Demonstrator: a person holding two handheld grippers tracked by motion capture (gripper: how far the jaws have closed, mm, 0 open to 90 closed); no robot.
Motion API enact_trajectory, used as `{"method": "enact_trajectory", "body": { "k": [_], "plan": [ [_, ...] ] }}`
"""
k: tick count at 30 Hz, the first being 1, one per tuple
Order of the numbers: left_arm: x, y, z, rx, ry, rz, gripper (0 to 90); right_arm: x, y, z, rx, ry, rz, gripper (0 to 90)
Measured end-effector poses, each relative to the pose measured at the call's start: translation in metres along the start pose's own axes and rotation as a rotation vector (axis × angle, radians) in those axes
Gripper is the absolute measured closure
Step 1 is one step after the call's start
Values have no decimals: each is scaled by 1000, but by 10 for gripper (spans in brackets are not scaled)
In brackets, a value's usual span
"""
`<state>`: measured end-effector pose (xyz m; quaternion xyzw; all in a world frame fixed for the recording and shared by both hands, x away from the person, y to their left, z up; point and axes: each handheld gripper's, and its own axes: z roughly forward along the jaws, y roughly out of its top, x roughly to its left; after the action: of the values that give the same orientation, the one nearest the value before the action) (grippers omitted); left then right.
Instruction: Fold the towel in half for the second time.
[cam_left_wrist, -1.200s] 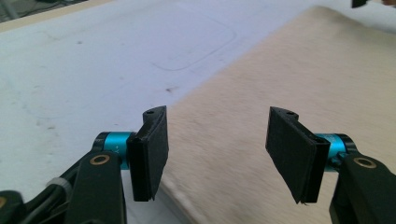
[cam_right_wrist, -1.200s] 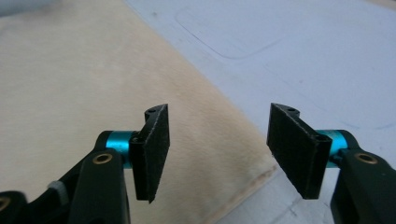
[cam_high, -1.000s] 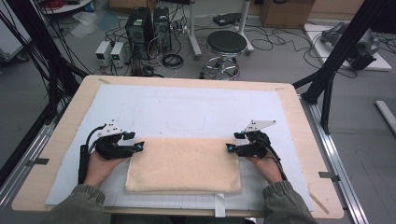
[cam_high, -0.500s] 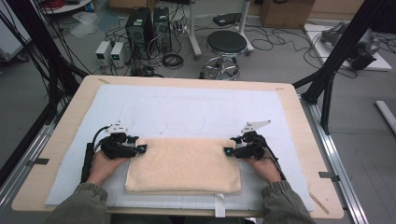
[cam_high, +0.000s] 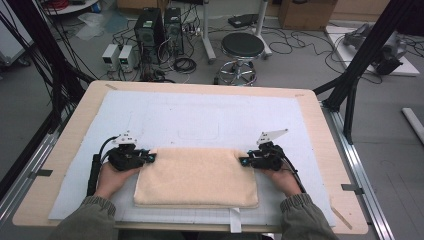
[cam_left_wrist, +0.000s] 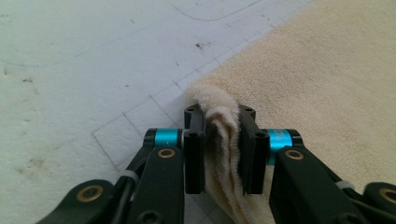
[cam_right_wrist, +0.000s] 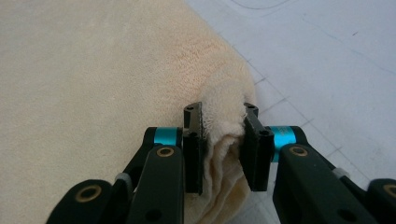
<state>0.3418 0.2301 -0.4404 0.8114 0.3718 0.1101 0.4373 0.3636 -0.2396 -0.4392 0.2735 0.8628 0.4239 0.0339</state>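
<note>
One beige terry towel (cam_high: 196, 176), folded flat; far corners bunched, pinched.

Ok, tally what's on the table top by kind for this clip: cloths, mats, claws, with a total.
Towel, beige, folded: 1
White gridded mat under it: 1
Claws: 2, the left claw and the right claw, each pinching a far corner of the towel, their jaws having just closed on it
Total: 4
</note>
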Motion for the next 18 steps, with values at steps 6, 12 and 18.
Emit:
{"method": "enact_trajectory", "body": {
  "k": [6,12,18],
  "plan": [
    [7,10,-4,-62,76,-25,784,2,12,-4,-10,-39,-21,748],
    [22,39,-5,-129,135,-72,784,-13,42,-4,-53,-121,-32,751],
    [33,74,2,-104,195,-40,784,-33,66,-4,-75,-179,-15,755]
  ]
}}
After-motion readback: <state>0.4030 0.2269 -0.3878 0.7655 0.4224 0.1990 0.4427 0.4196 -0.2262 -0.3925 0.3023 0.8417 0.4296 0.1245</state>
